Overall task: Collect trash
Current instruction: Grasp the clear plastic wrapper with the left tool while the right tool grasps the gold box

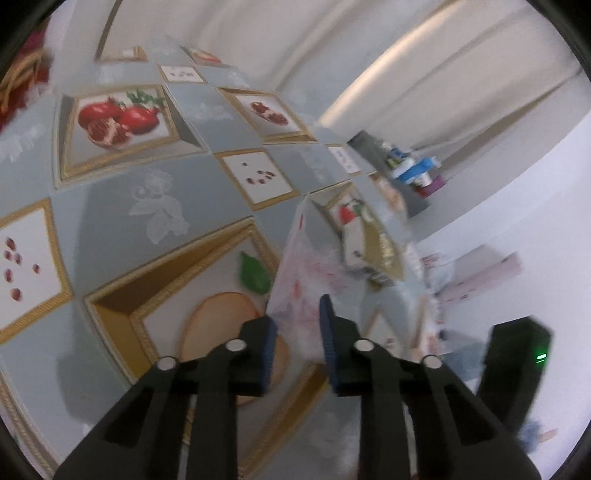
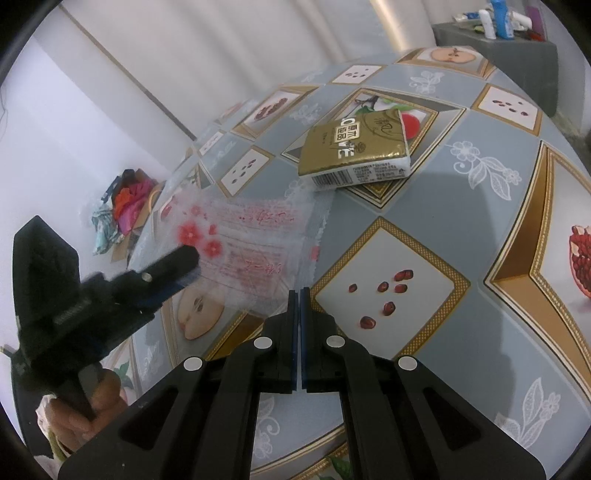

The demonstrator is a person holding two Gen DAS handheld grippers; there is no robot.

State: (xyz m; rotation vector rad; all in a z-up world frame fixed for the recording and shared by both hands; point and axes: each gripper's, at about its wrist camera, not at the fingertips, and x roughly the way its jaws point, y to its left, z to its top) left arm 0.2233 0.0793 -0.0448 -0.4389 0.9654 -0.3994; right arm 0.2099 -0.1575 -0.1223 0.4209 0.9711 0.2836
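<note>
Left gripper (image 1: 297,332) jaws partly apart around bag (image 2: 243,236) edge, grip unclear; right gripper (image 2: 297,295) clenched on bag corner, steadying; pack (image 2: 356,151) well apart.

Home room: table under pomegranate-print oilcloth (image 2: 461,236), tissue pack (image 2: 356,153), toiletry bottles (image 2: 498,16) on a grey stand (image 2: 517,59), box of bright cloth (image 2: 127,206) by white wall.

Bright, soft shadows; left view blurred; fisheye warp.
</note>
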